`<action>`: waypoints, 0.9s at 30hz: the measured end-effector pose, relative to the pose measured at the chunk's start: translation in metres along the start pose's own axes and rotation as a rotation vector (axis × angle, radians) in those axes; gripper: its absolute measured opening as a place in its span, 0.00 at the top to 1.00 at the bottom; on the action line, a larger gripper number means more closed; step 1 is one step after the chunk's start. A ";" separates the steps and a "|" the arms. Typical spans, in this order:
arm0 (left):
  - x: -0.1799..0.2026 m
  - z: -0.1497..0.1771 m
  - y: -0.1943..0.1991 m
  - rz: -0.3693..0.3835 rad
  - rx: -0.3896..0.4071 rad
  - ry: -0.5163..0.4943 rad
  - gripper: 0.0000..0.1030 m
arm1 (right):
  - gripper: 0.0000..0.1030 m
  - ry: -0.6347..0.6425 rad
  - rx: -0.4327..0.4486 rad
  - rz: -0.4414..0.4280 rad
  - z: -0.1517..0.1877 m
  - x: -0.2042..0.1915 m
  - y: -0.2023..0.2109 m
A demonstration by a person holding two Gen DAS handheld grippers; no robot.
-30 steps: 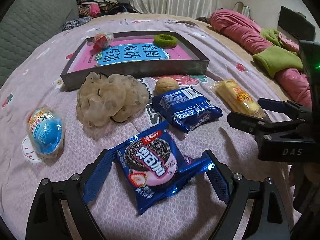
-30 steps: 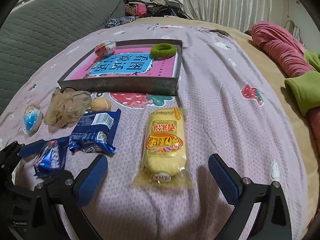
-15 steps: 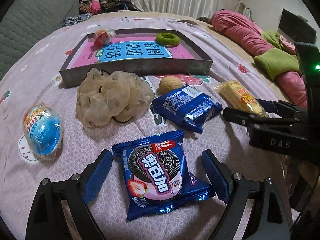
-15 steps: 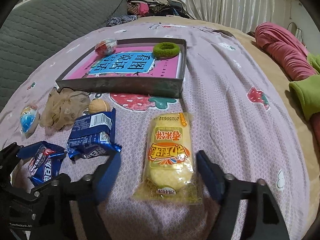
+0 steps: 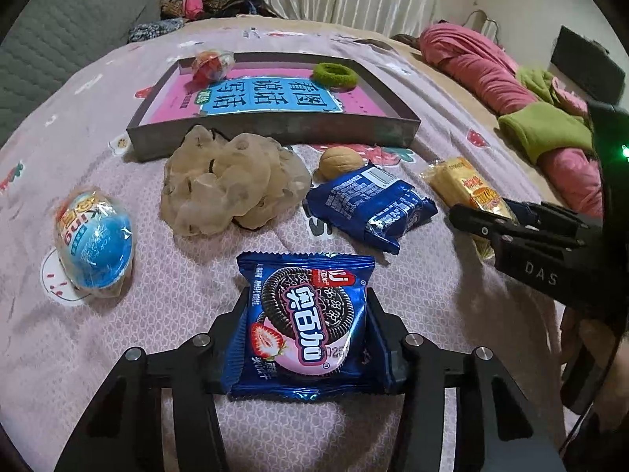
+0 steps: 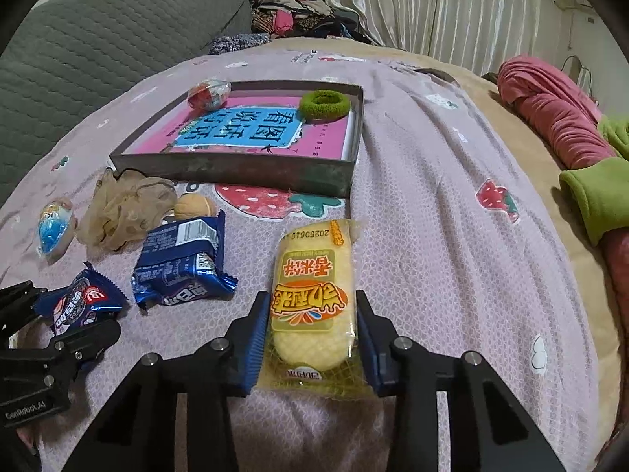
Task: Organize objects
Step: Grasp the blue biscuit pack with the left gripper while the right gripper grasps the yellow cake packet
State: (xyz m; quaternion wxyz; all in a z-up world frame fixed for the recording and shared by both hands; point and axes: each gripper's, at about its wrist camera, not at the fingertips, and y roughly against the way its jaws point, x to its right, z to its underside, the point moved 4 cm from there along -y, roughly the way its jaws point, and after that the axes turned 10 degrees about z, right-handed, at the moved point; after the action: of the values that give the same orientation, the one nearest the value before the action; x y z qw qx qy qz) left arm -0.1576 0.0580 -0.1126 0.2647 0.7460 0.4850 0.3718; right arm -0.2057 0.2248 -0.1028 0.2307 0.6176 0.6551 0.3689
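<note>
A bed [image 6: 432, 236] spread with a pale purple sheet printed with strawberries fills both views, with a grey quilted cushion behind and white curtains at the back. On it stands one shallow grey tray [image 6: 243, 171] holding a pink book with a blue label in Chinese characters, one red wrapped toy egg [image 6: 208, 94] and one green hair tie [image 6: 324, 105]. In front of the tray lie one beige mesh scrunchie [image 5: 232, 185], one walnut [image 5: 340, 161], one blue toy egg [image 5: 94, 244] and two blue cookie packs. The left gripper [image 5: 308, 326] has just been closing, and its jaws now press both sides of the strawberry cookie pack [image 5: 306, 318], which shows a dark sandwich cookie and white characters. The second blue pack [image 5: 373, 208] lies face down near the walnut. The right gripper [image 6: 312, 330] has also just been closing; its jaws clamp the one yellow rice cracker packet [image 6: 310, 295], printed with orange characters and a date code, which lies on the sheet below the tray's near right corner. The right gripper's body reads "DAS".
</note>
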 end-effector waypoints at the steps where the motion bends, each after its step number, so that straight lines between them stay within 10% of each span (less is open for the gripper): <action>1: 0.000 0.001 0.001 -0.006 0.001 -0.004 0.48 | 0.60 -0.001 0.000 -0.004 0.000 0.000 0.001; 27: 0.012 0.011 0.044 -0.020 0.057 -0.021 0.48 | 0.61 -0.025 0.029 -0.076 0.033 -0.016 0.064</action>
State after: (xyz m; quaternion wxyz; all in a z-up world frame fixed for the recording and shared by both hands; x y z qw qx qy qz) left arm -0.1220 0.0514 -0.0821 0.2520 0.7523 0.5000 0.3472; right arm -0.1381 0.2133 -0.0767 0.2437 0.6001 0.6806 0.3423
